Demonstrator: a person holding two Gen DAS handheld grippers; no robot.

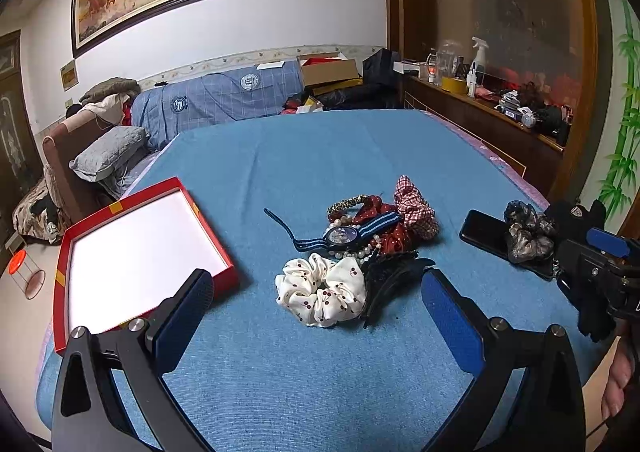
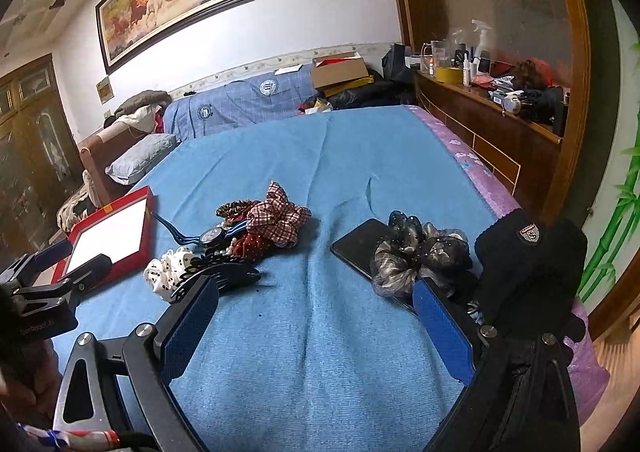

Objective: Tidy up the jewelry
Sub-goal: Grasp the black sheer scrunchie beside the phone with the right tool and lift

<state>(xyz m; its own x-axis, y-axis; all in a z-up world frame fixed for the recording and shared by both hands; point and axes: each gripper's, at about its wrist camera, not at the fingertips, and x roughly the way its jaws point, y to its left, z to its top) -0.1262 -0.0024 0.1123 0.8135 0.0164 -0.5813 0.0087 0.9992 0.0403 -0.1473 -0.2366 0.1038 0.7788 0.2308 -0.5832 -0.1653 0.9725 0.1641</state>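
A pile of accessories lies mid-bed: a white cherry-print scrunchie [image 1: 322, 290], a black claw clip [image 1: 390, 284], a blue-strap watch [image 1: 342, 235], pearl beads [image 1: 360, 252], a red polka-dot scrunchie [image 1: 394, 236] and a red checked scrunchie [image 1: 414, 208] [image 2: 280, 218]. A grey lace scrunchie [image 2: 416, 258] rests on a black phone [image 2: 356, 242]. An open red box with a white lining [image 1: 132, 252] sits to the left. My left gripper [image 1: 316, 292] stands open just before the white scrunchie. My right gripper [image 2: 316, 312] is open over bare blanket, its right finger beside the phone.
Everything lies on a blue blanket [image 1: 300, 372] over a bed. A black knit glove [image 2: 532, 272] lies at the right edge. A wooden headboard shelf [image 1: 500, 108] with bottles runs along the right. A grey pillow [image 1: 108, 154] and a sofa stand to the left.
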